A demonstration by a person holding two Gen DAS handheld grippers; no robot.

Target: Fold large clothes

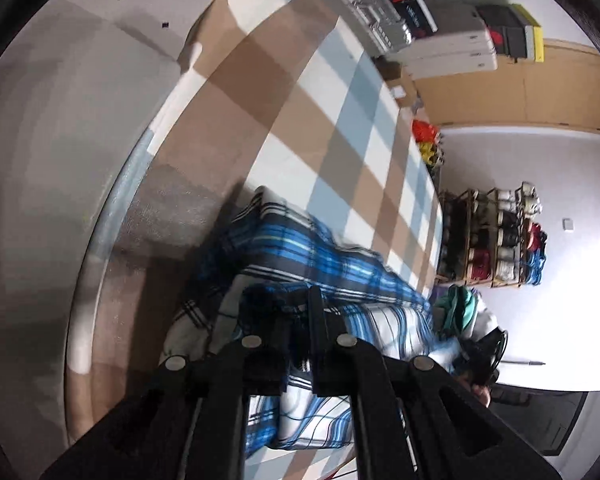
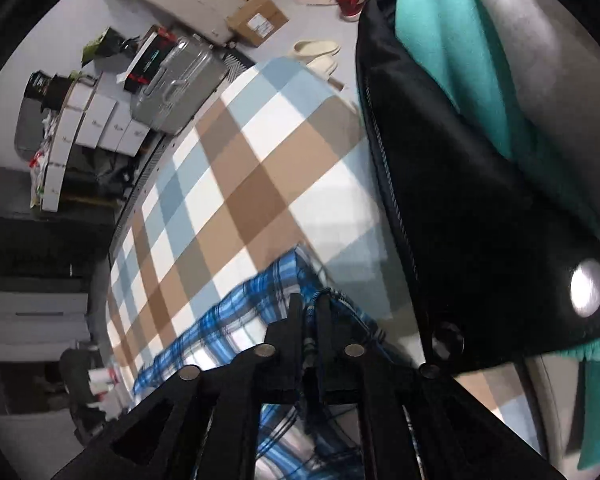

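Observation:
A blue, white and dark plaid shirt (image 1: 300, 256) lies bunched on a checked brown, blue and white cloth (image 1: 300, 100) that covers the table. My left gripper (image 1: 300, 300) is shut on a fold of the shirt, cloth pinched between its black fingers. In the right wrist view the same plaid shirt (image 2: 228, 320) lies on the checked cloth (image 2: 240, 168). My right gripper (image 2: 308, 304) is shut on an edge of the shirt, the fabric squeezed between the fingers.
A pile of other clothes, with a black jacket (image 2: 480, 220) and a teal garment (image 2: 452, 40), lies close on the right of my right gripper. A silver suitcase (image 2: 176, 84), boxes and a shoe rack (image 1: 496, 236) stand on the floor around the table.

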